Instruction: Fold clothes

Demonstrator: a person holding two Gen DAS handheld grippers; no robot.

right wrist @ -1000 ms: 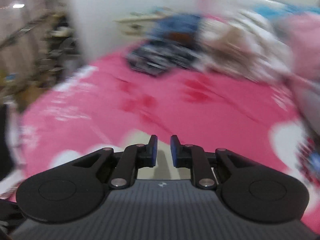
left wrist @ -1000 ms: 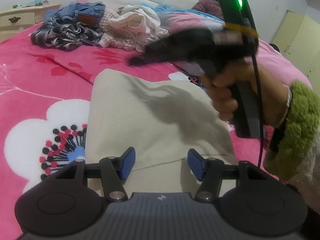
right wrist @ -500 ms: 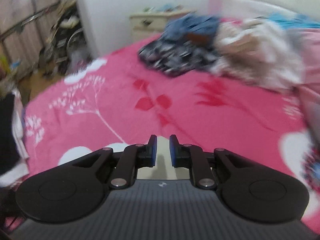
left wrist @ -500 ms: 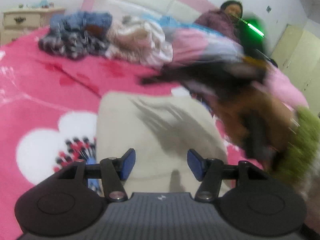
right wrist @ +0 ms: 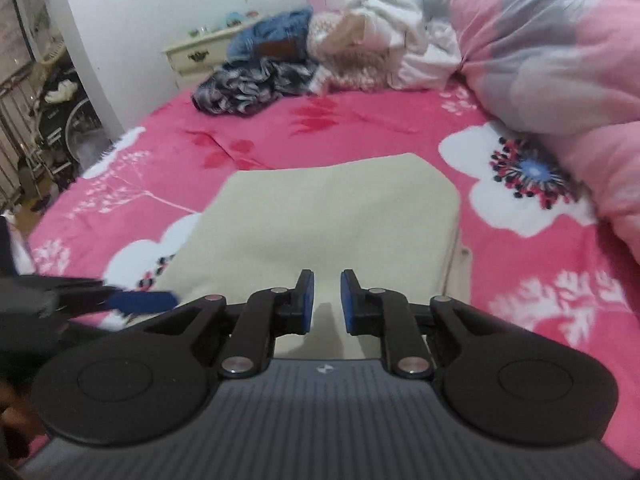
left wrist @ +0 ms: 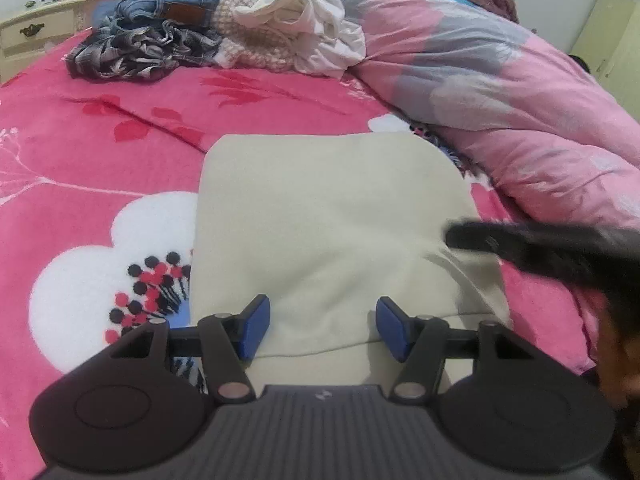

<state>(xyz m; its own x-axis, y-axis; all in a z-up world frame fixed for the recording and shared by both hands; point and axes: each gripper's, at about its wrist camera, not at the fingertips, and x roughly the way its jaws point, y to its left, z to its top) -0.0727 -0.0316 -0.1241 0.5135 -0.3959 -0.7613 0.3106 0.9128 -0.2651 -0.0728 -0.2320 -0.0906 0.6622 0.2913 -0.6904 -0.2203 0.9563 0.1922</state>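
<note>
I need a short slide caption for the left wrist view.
Open left gripper over a folded cream garment on a pink bed.

Bed [left wrist: 100, 152]: open pink blanket left of and beyond the folded cream garment [left wrist: 332, 220], passable. Right side: bunched pink duvet [left wrist: 500, 92], just beside the garment's far right corner. Far end: heap of unfolded clothes [left wrist: 208, 36], well apart from the garment. Near right: right claw [right wrist: 327, 300], blurred, over the garment's edge. Near left: left claw [left wrist: 320, 330], jaws apart.
</note>
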